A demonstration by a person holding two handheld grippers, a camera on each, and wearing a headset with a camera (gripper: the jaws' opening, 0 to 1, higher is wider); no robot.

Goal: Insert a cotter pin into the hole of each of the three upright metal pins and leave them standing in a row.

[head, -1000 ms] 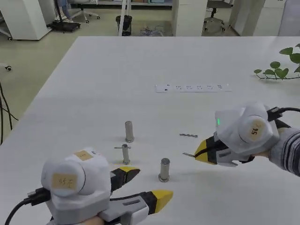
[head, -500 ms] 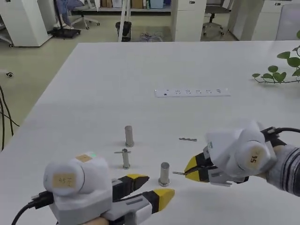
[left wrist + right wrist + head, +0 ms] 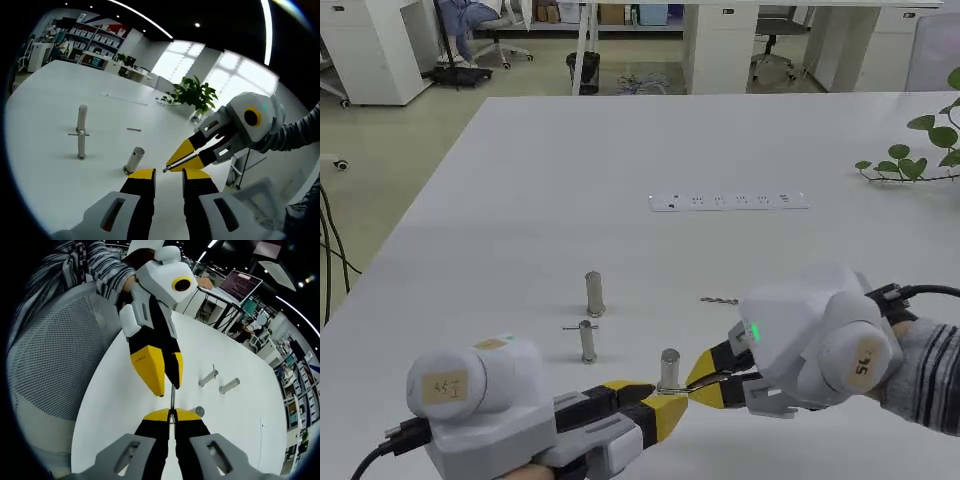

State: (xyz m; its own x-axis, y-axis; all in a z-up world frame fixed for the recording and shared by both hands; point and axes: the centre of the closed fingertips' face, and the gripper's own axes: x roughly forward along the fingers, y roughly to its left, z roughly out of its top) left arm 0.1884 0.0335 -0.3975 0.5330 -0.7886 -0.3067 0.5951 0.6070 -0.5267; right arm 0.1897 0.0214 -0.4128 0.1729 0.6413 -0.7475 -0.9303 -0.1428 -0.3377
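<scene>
A white worktop (image 3: 520,200) in an open office carries three short, grey, upright metal pins. The left tongs (image 3: 642,402) hang low near the front edge, their yellow tips slightly spread and holding nothing. The crossed pin (image 3: 587,342) has a thin fitted cotter pin (image 3: 578,326) crosswise through its top. The rear pin (image 3: 595,292) stands bare behind it. The front pin (image 3: 670,368) stands bare between the two pairs of tips. A loose cotter pin (image 3: 720,299) lies flat farther right. The right tongs (image 3: 705,378) pinch the held cotter pin (image 3: 172,396), whose point is near the front pin's top.
</scene>
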